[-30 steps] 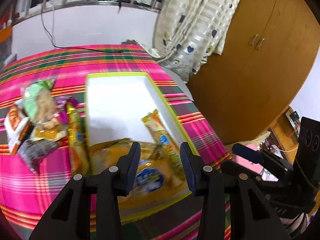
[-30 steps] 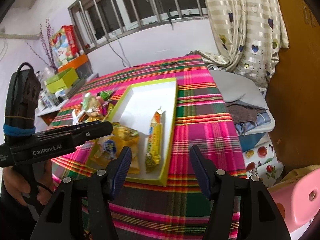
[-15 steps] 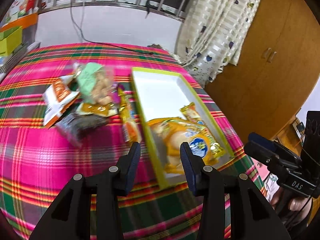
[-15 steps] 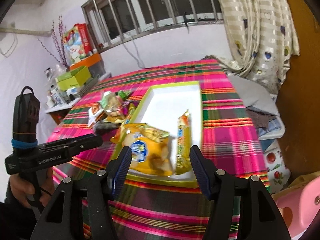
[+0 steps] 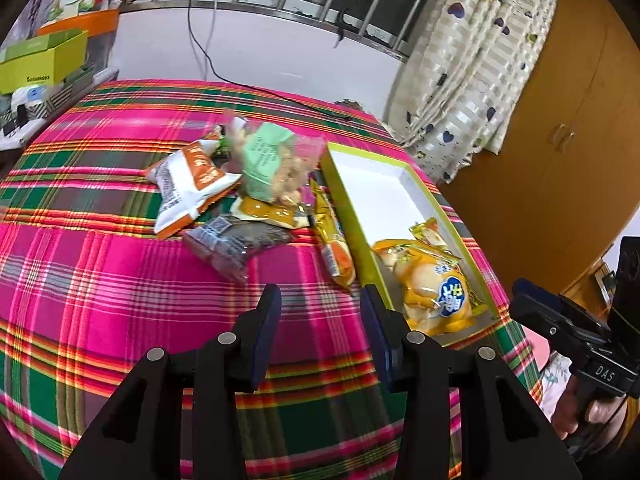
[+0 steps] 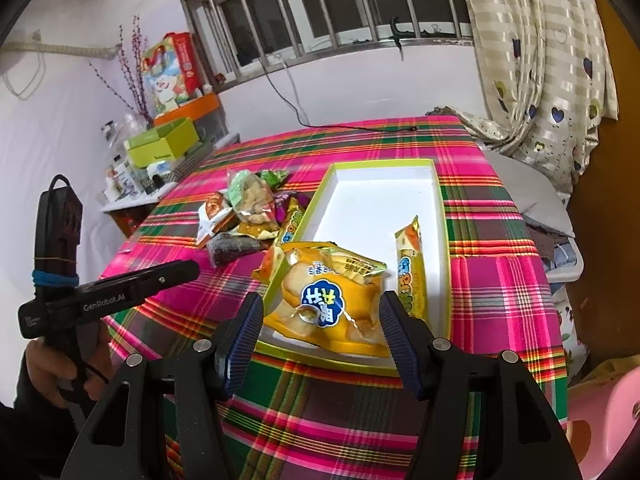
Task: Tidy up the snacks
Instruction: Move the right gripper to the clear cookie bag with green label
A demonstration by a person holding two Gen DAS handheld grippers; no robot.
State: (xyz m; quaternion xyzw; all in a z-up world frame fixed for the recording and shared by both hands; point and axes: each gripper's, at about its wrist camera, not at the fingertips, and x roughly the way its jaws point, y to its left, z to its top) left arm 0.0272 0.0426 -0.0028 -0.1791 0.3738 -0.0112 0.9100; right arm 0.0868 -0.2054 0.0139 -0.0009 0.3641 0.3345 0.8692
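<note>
Left gripper [image 5: 320, 312] and right gripper [image 6: 322, 330]: jaws parted and empty, poised over the plaid-covered surface [image 5: 120, 288]. Green-rimmed tray [image 6: 384, 200] holds a yellow snack bag [image 6: 332, 296] and a slim yellow packet [image 6: 410, 272]. The remaining snack pile [image 5: 240, 192] lies beside the tray, apparently touching its wall.

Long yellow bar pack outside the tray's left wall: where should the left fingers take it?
Grip the long yellow bar pack across its narrow width near the near end, coming from above on its open left side. It lies flat, lengthwise along the tray wall, leaving little room there. The left gripper is open.
</note>
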